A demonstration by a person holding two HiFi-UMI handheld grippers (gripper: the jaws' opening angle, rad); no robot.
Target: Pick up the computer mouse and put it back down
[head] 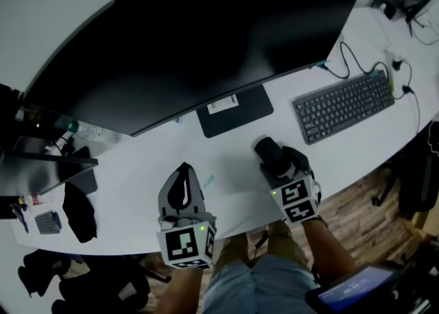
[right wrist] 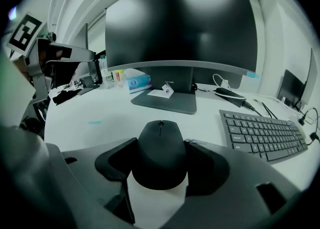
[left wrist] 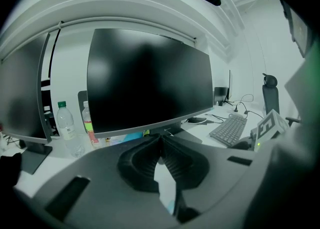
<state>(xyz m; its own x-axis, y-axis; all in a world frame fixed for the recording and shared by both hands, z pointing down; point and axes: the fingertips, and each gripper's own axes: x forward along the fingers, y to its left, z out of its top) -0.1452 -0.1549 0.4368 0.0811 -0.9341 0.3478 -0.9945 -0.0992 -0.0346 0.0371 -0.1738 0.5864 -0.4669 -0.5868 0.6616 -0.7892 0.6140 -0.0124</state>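
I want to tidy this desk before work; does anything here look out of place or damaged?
Nothing looks spilled or damaged. Two small oddities: a white paper tag lies on the dark flat base of the monitor stand, and a small turquoise scrap lies alone on the white desk in front of it.

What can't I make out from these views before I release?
Whether the black computer mouse touches the white desk: its own body hides its underside in the right gripper view and head view.
Print on the white tag on the black monitor stand: too small in both those views.
Dark shape at the desk's left end: too dim, head view.
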